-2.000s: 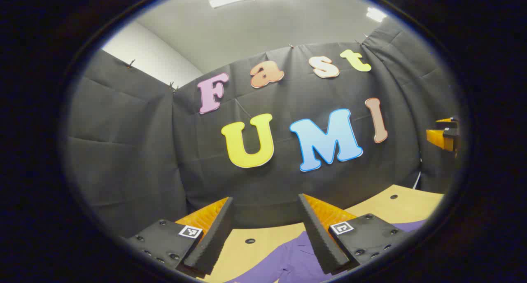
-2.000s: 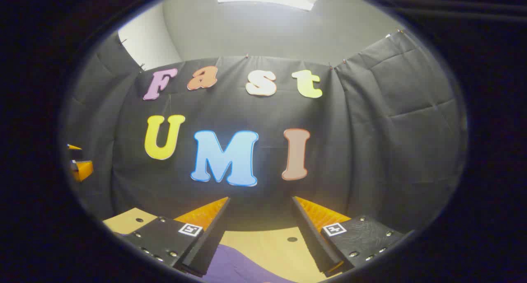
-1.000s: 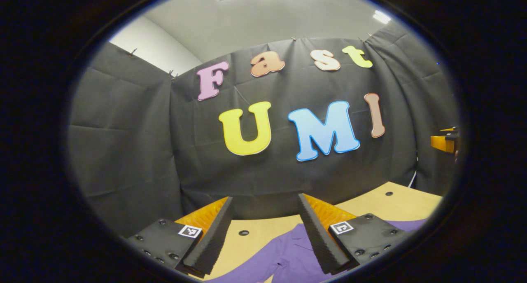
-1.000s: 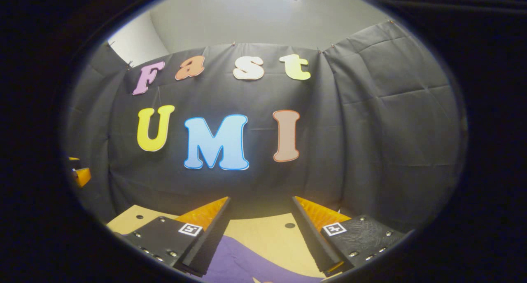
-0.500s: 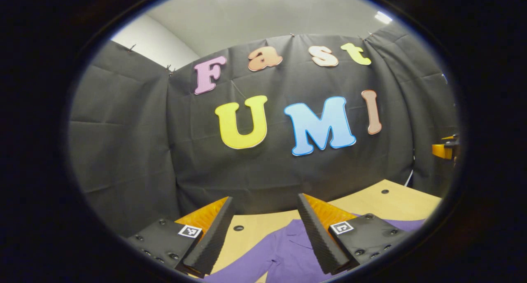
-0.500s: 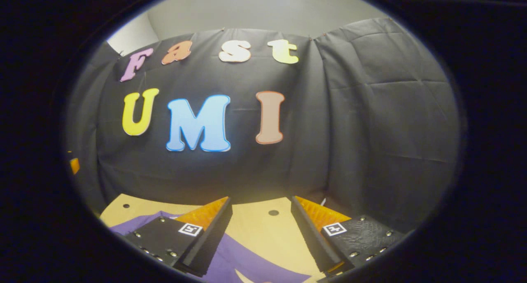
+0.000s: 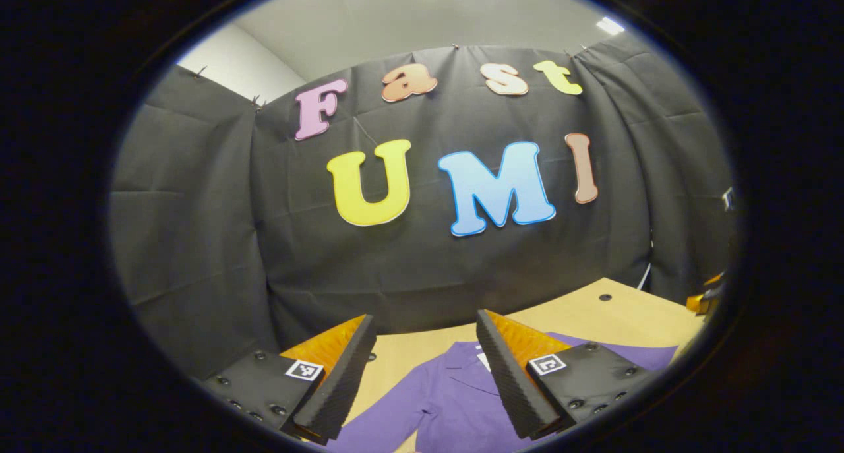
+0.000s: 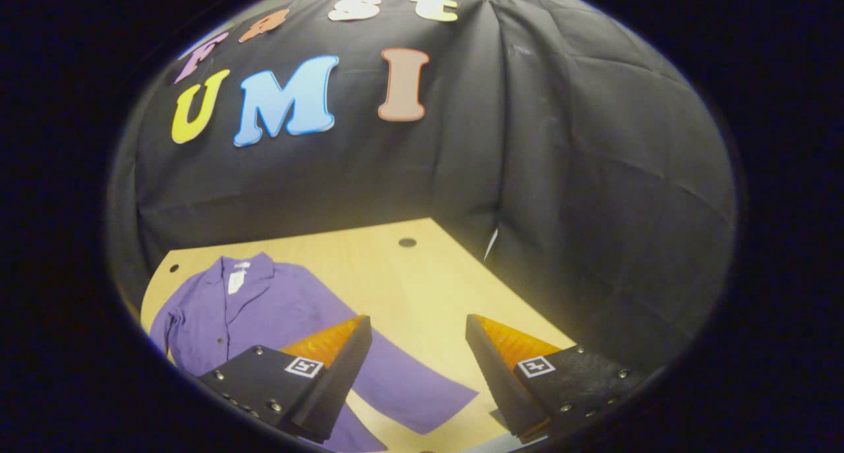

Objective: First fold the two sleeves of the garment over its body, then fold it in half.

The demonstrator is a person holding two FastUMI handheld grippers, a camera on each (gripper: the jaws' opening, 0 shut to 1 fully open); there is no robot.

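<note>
Now both grippers hover with jaws spread wide, nothing held.
Purple garment [image 8: 264,308] lies flat on the wooden table [image 8: 422,275], collar toward the booth wall; the right gripper [image 8: 417,351] covers part of the near sleeve [image 8: 422,387], and the left gripper [image 7: 425,354] hides the shirt's right side, its hem cut off below.

Garment [image 8: 264,314] lies on the table [image 8: 395,275], collar toward the cloth wall [image 8: 560,176]; 1 sleeve [image 8: 415,387] spread sideways.
</note>
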